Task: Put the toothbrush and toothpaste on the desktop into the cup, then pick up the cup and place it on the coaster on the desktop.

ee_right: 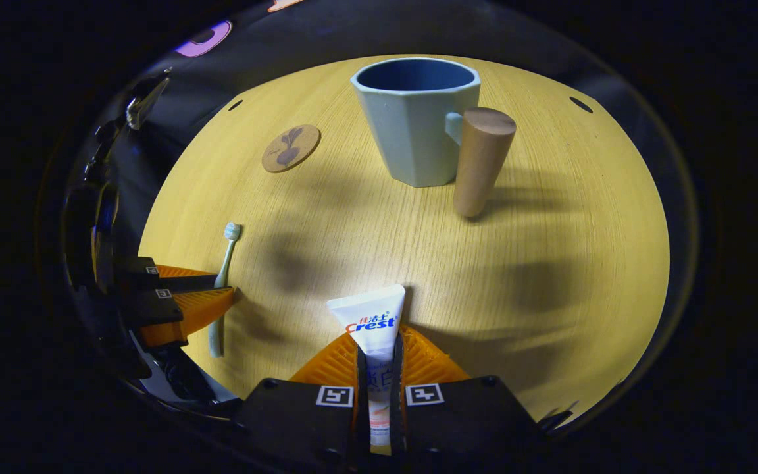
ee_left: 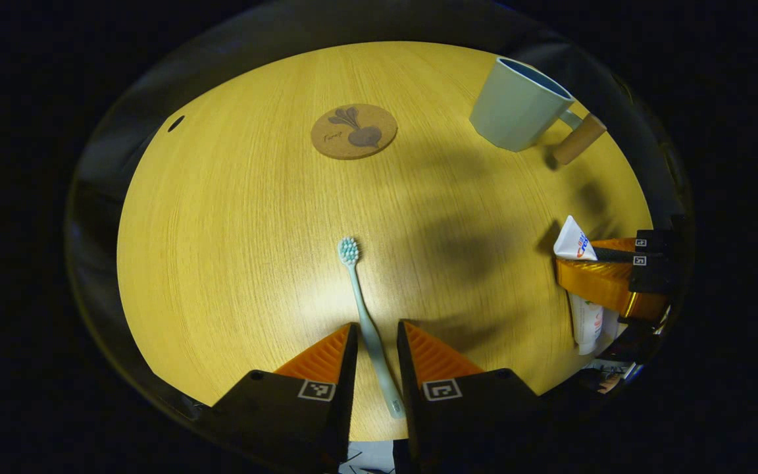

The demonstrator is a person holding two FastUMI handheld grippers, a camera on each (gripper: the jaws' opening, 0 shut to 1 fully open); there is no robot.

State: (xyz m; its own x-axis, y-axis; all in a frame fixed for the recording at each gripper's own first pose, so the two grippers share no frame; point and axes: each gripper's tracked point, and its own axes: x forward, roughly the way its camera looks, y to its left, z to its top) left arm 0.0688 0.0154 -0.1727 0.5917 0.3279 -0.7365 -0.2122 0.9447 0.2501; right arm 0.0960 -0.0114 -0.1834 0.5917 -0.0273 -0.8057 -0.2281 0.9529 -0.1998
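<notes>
A pale teal toothbrush [ee_left: 359, 289] lies flat on the round wooden table [ee_left: 221, 230], head pointing away. My left gripper [ee_left: 377, 326] straddles its handle with a small gap on each side, so it is open; it shows again as the left gripper [ee_right: 221, 283] around the toothbrush [ee_right: 227, 250]. My right gripper [ee_right: 380, 336] is shut on the white toothpaste tube [ee_right: 372, 316], crimped end forward. From the side, the right gripper [ee_left: 589, 260] holds the toothpaste [ee_left: 575, 242] crosswise. The pale green cup [ee_right: 418, 125] stands upright and empty. The cork coaster [ee_right: 291, 148] lies to its left.
The cup [ee_left: 517, 105] has a thick wooden handle [ee_right: 481, 161] sticking out toward the right gripper. The coaster [ee_left: 354, 131] sits far ahead of the left gripper. Small holes [ee_right: 580, 104] mark the tabletop near its far rim.
</notes>
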